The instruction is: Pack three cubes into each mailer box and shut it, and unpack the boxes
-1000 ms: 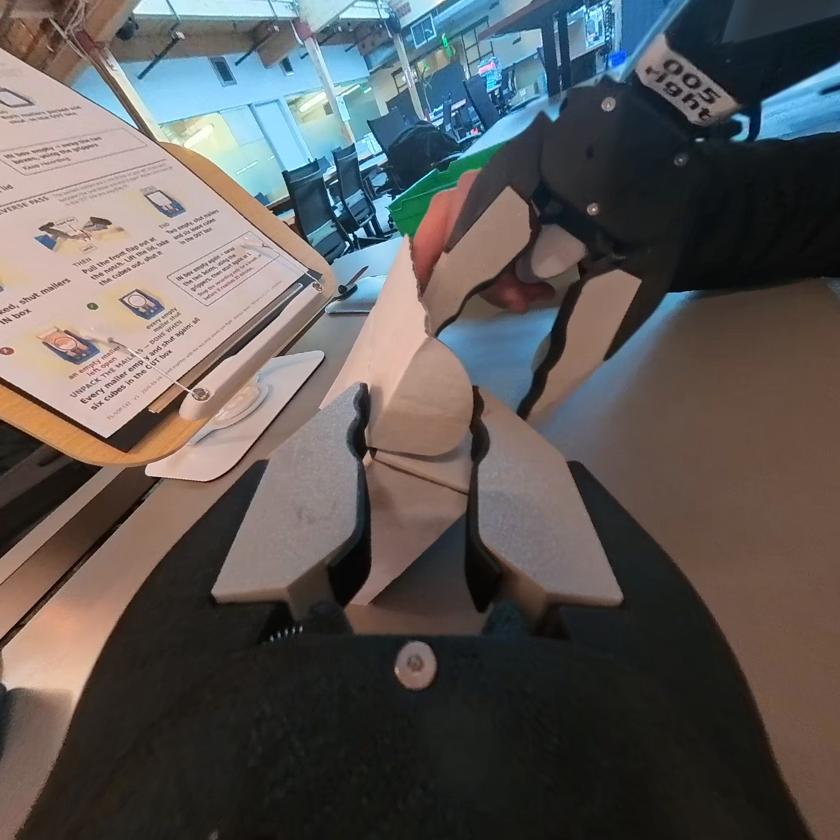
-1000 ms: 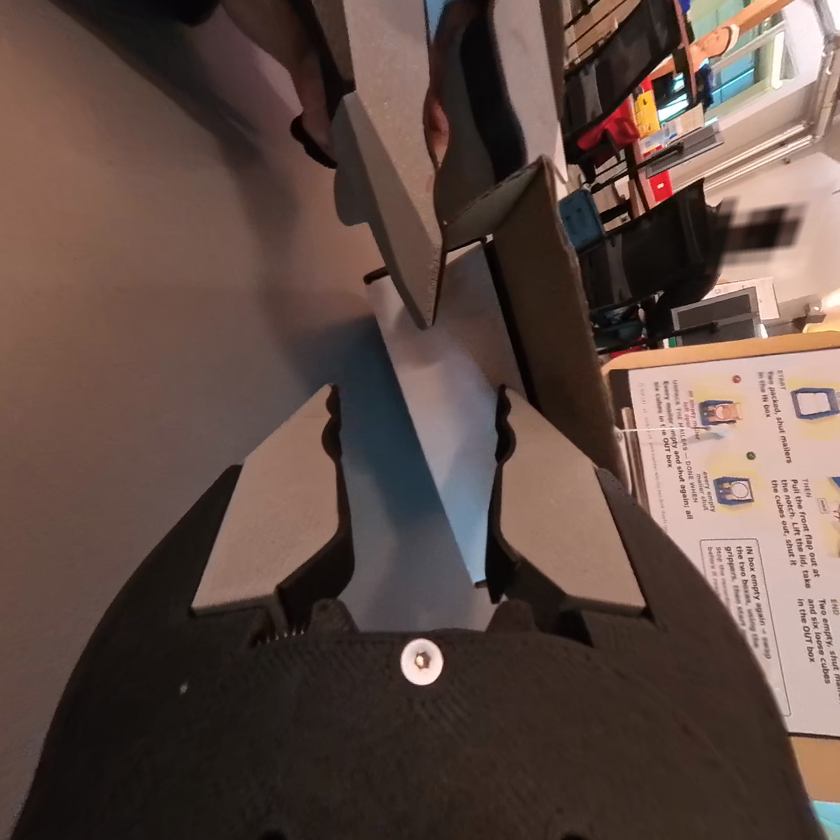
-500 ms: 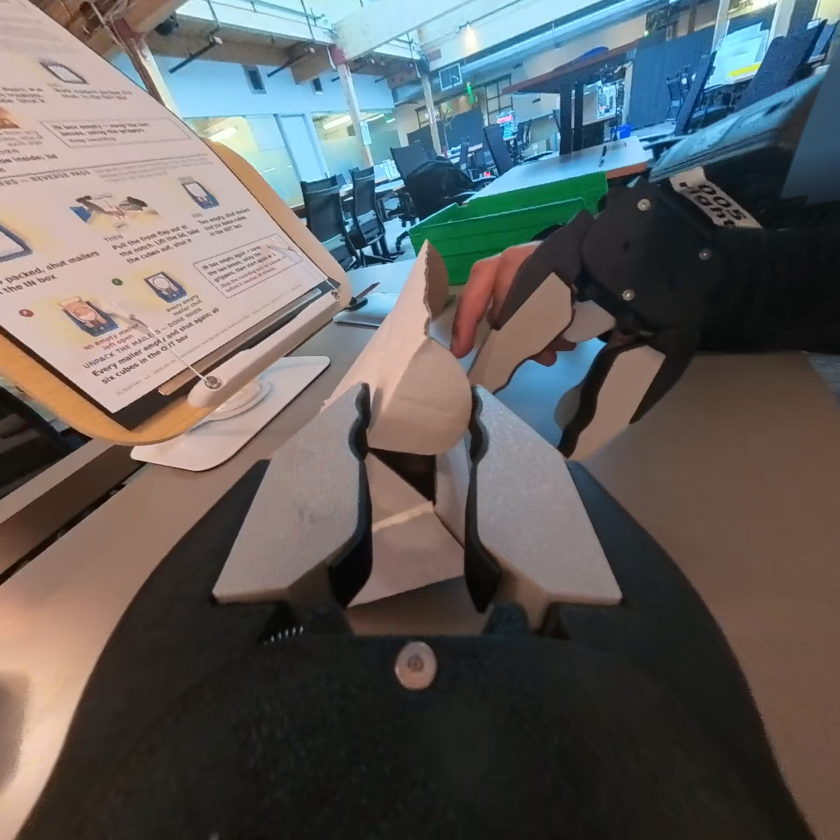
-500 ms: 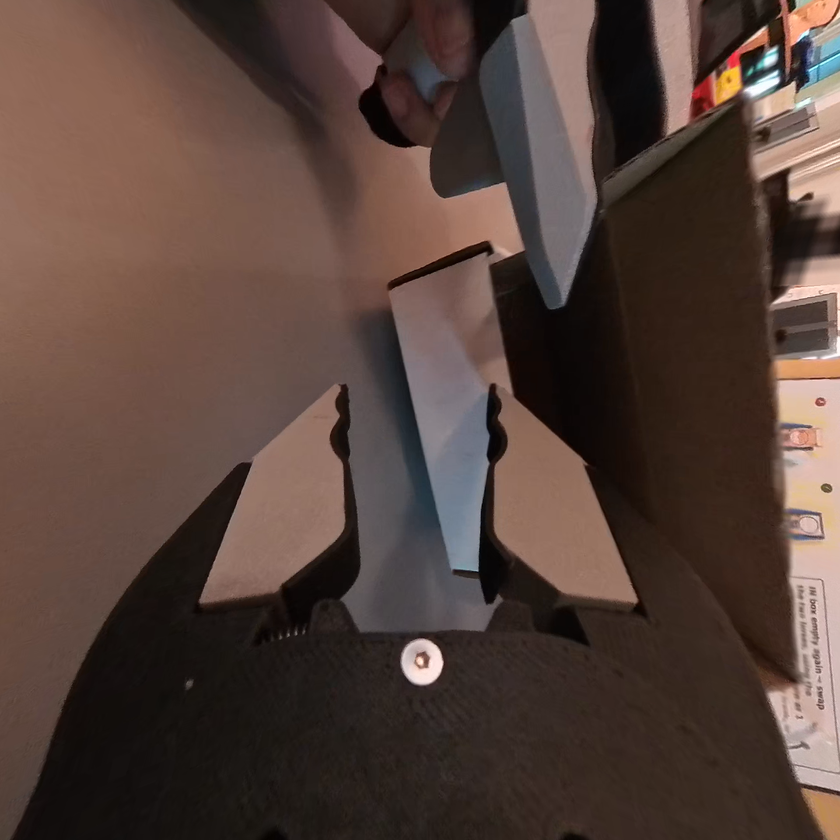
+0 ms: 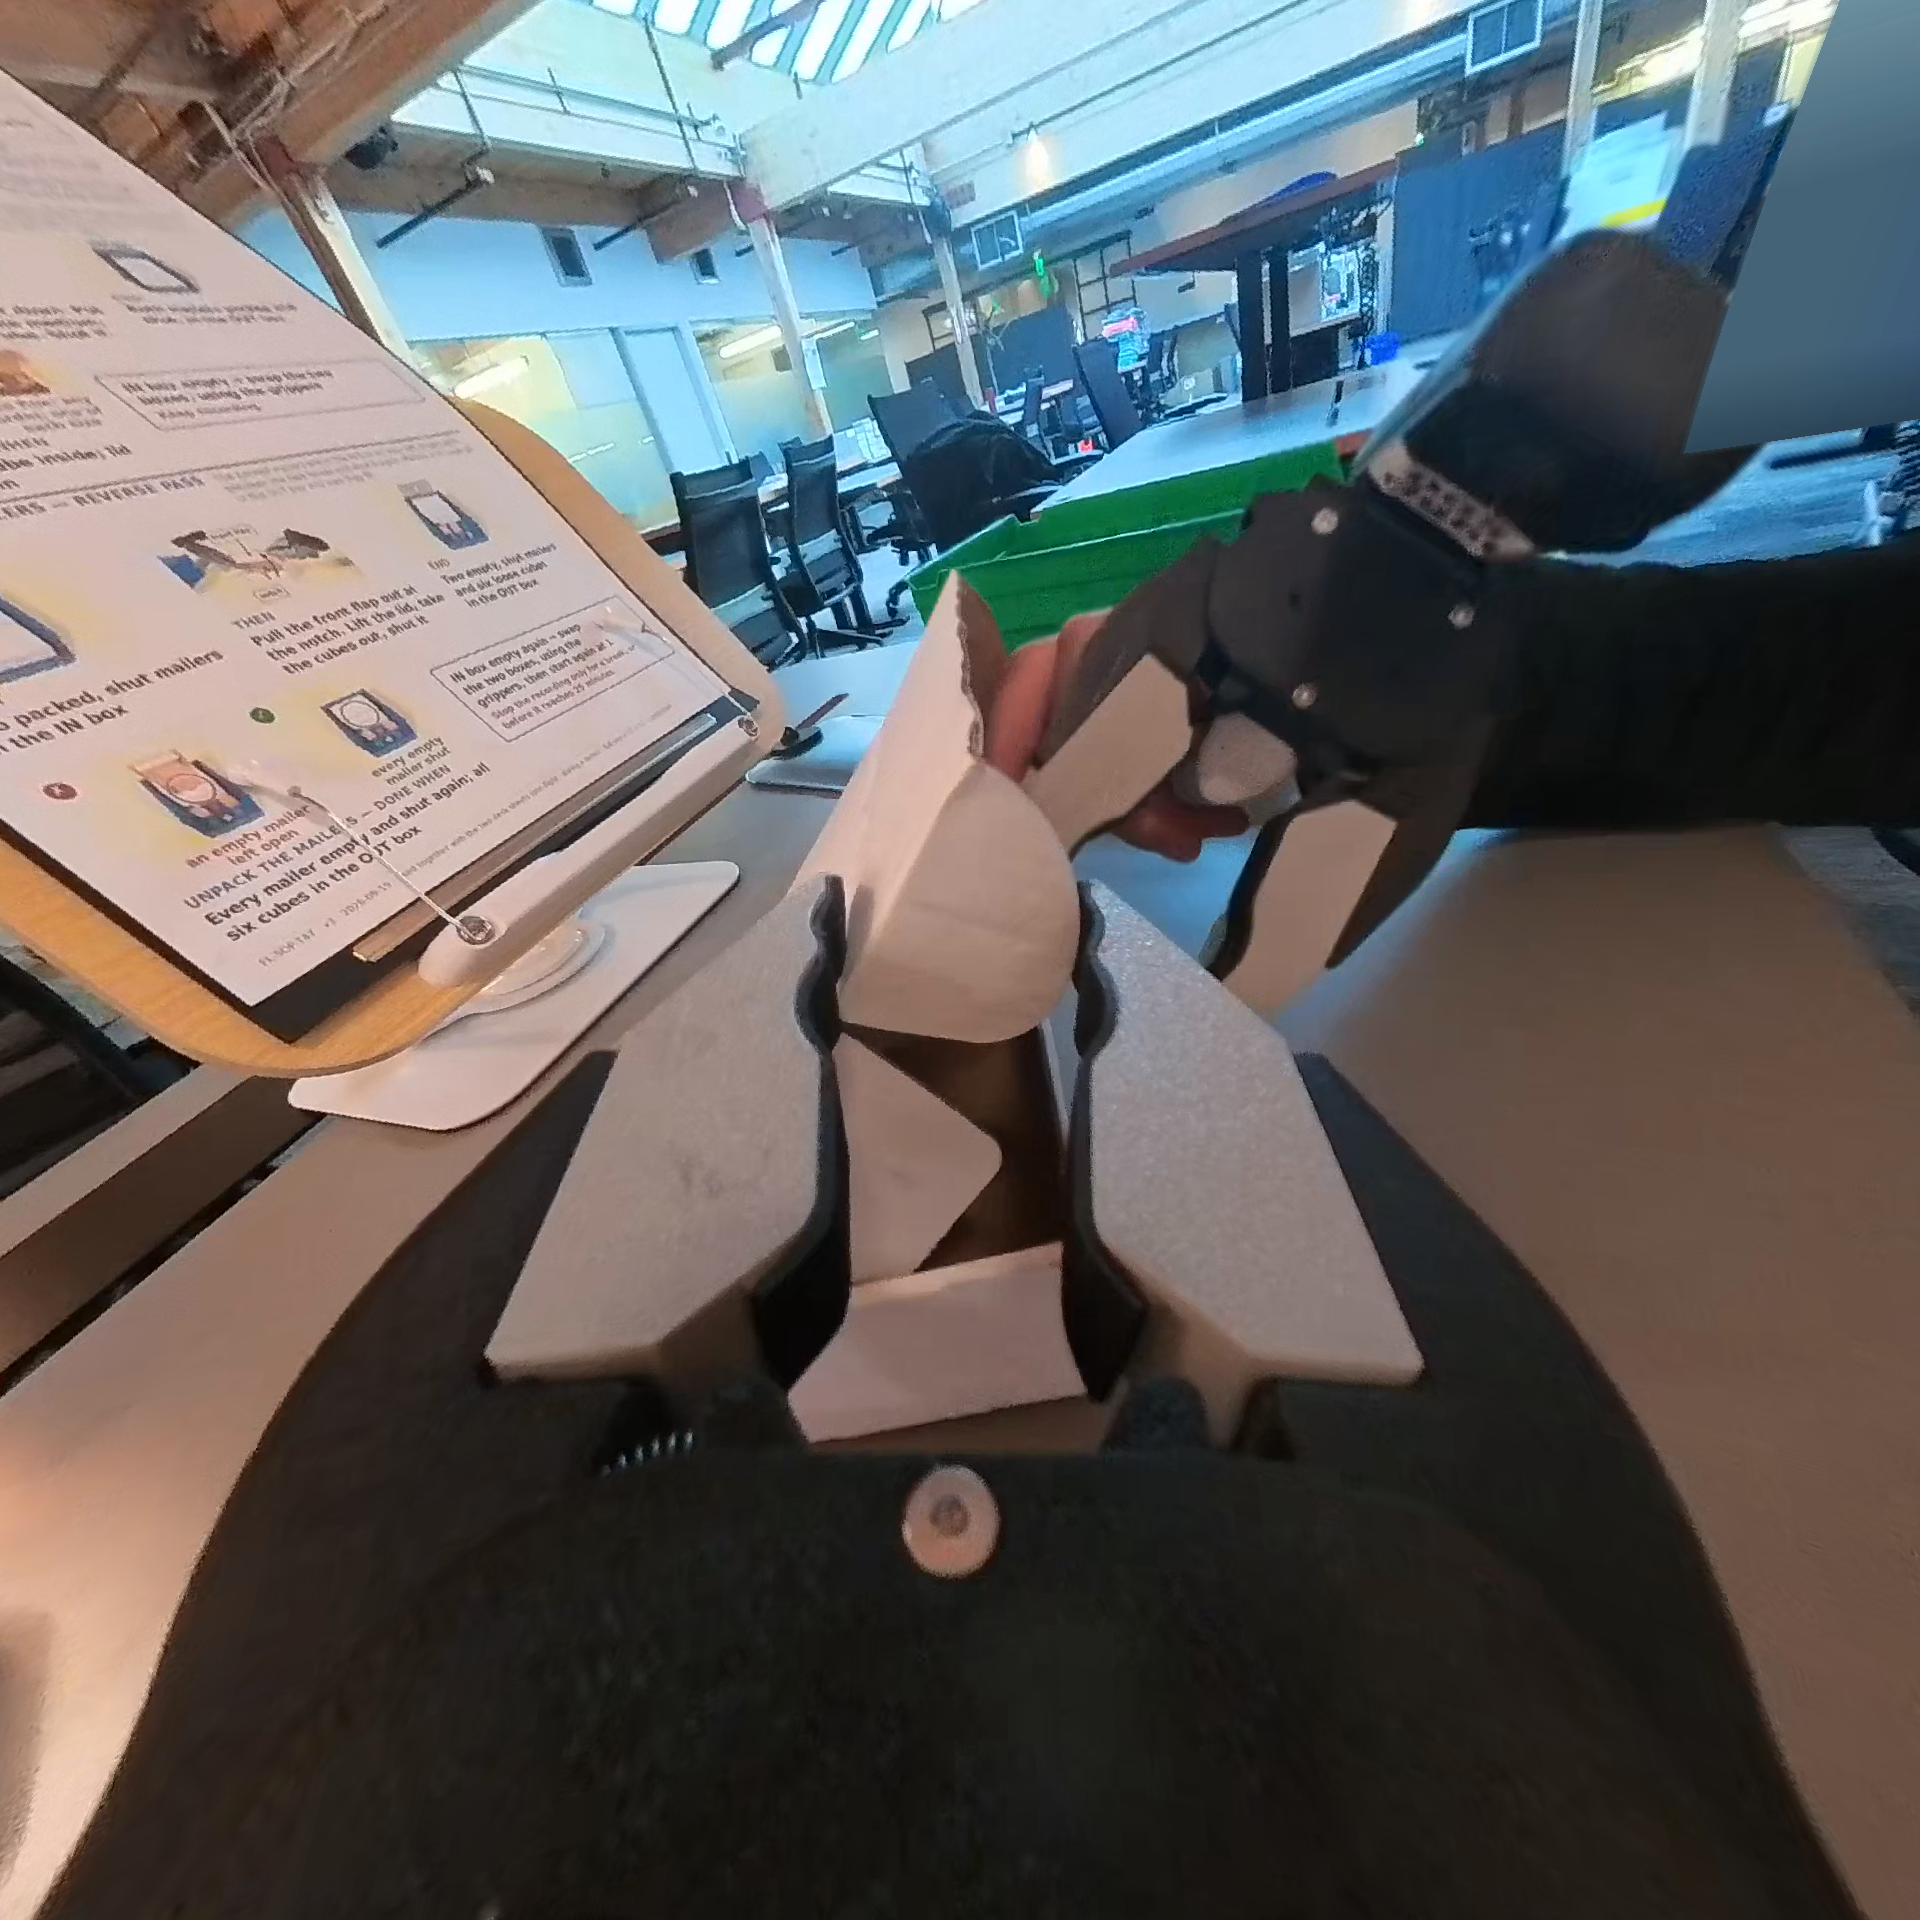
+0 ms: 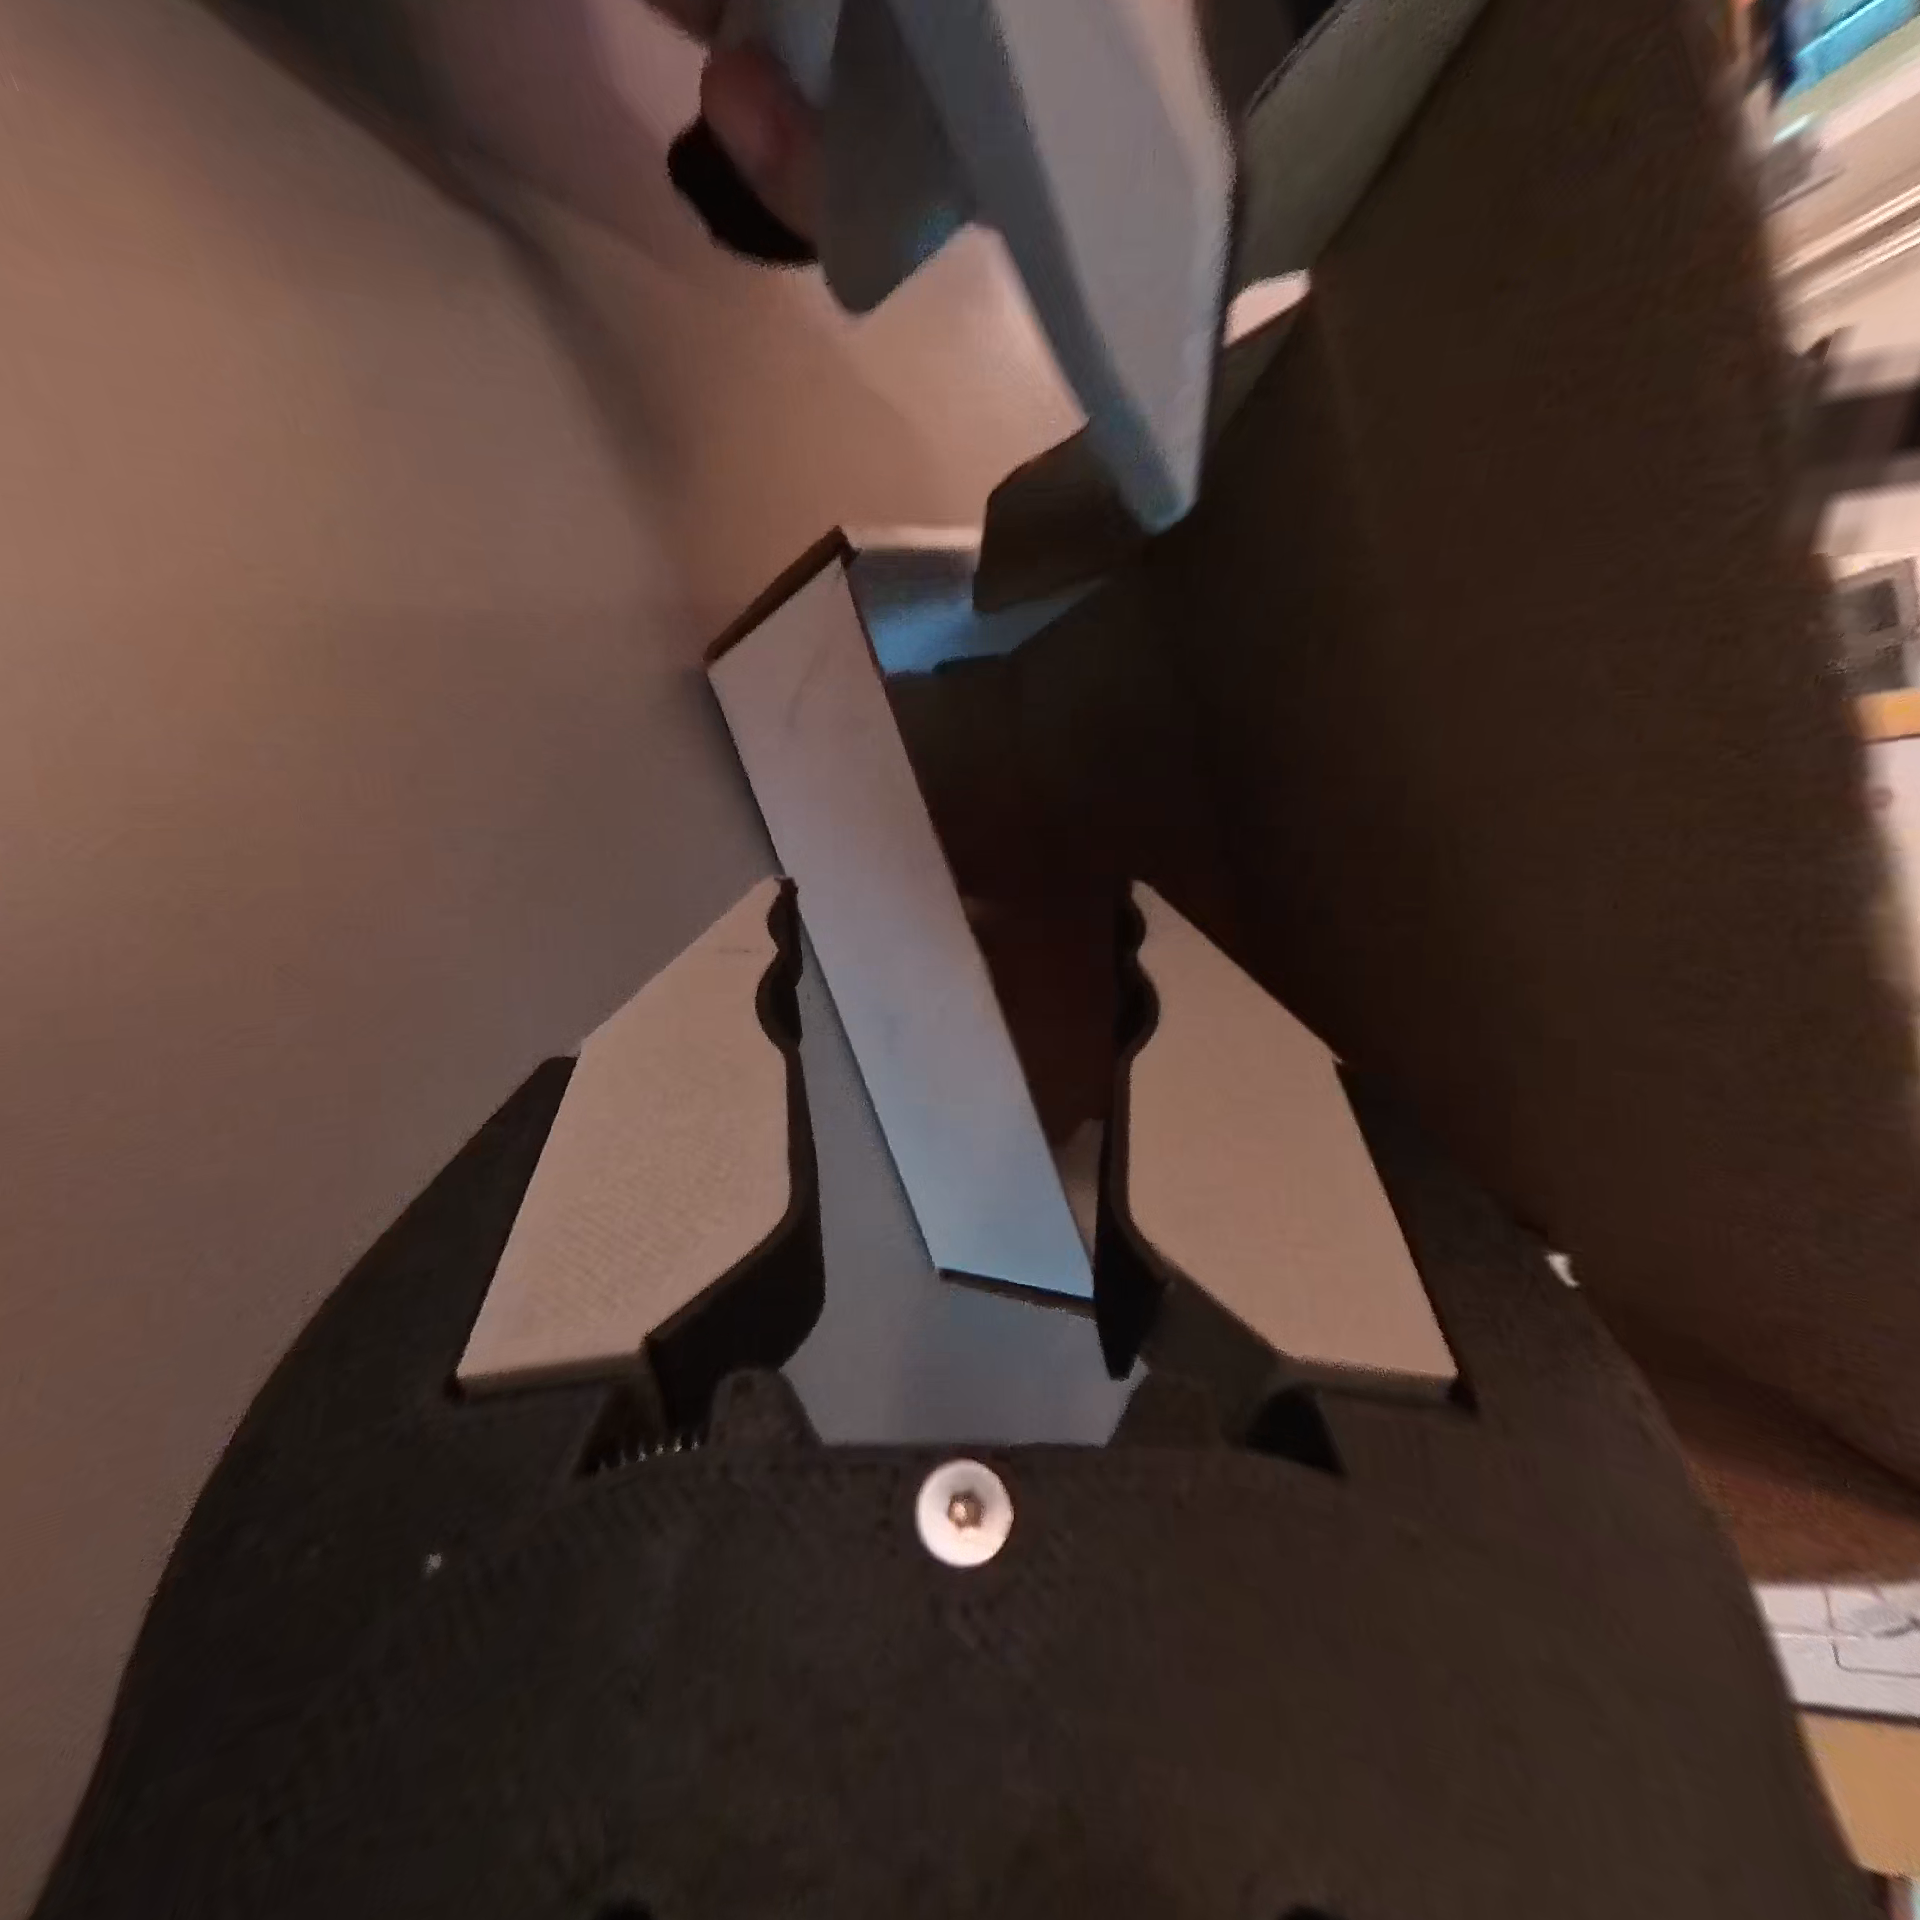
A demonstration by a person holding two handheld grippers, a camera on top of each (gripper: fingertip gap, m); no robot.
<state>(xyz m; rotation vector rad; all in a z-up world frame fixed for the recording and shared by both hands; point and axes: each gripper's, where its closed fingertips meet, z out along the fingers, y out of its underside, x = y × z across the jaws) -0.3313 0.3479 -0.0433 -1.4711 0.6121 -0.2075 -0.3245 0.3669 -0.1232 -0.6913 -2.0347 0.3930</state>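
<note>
An instruction sheet (image 5: 291, 582) on a wooden stand (image 5: 634, 582) stood at 10 o'clock in the left wrist view, its white base (image 5: 582, 997) on the grey table (image 5: 1558, 1091). A green bin (image 5: 1101, 561) sat at 12 o'clock beyond the box, with office chairs (image 5: 769, 551) far behind it.

The white mailer box (image 5: 914, 790) lay on the table directly between the two grippers, lid raised; its rounded flap (image 5: 966, 925) filled the gap at the left gripper (image 5: 951, 935) tips and hid the box interior, so no cubes could be made out. The left gripper's jaws stood partly apart, one on each side of the flap; contact appeared likely, but a firm pinch could not be confirmed.

The right gripper (image 6: 956, 914), at 2 o'clock in the left wrist view, was spread wide. In its own blurred view a white box wall (image 6: 894, 987) ran through the gap, touching the left finger (image 6: 665, 1122) only. A hand (image 5: 1039, 696) showed behind the lid edge.

Compared with half a second earlier, the lid stood more upright, more of the brown interior showed beneath the flap, and the right gripper sat closer to the lid.
</note>
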